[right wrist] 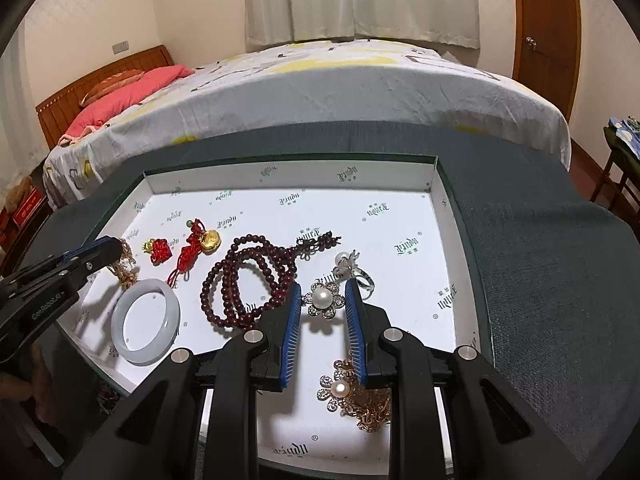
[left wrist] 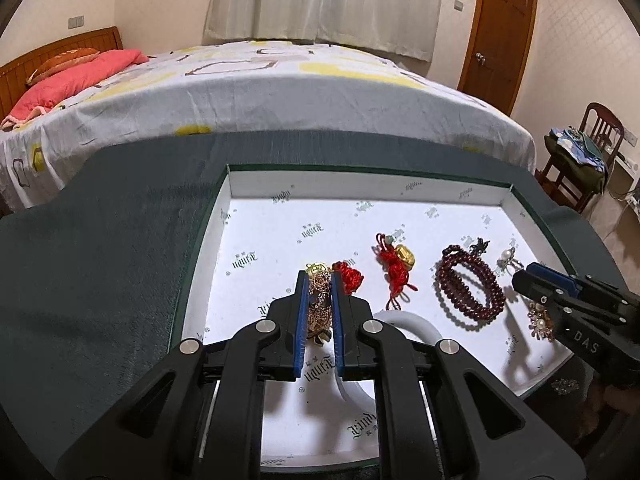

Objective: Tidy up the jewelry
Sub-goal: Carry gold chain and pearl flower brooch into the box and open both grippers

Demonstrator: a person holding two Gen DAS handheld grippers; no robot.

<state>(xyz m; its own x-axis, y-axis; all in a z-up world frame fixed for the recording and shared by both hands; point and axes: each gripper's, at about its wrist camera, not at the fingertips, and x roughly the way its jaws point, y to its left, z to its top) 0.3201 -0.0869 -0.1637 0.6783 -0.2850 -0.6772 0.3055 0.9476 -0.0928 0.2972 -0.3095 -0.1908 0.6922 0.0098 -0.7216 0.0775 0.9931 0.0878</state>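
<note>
Left wrist: left gripper [left wrist: 319, 280] clamps gold chain [left wrist: 319, 308]; right gripper [right wrist: 323, 294] spread around pearl brooch [right wrist: 323, 300].

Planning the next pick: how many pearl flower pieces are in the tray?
2. One pearl flower brooch lies between the right tool fingers; a second lies nearer the camera on a gold chain. Others may be hidden.

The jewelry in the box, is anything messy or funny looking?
A bit messy. The dark red bead strand lies in loose, uneven loops in the white box, and a gold chain is bunched in a heap beside a pearl flower brooch. Nothing looks broken.
</note>
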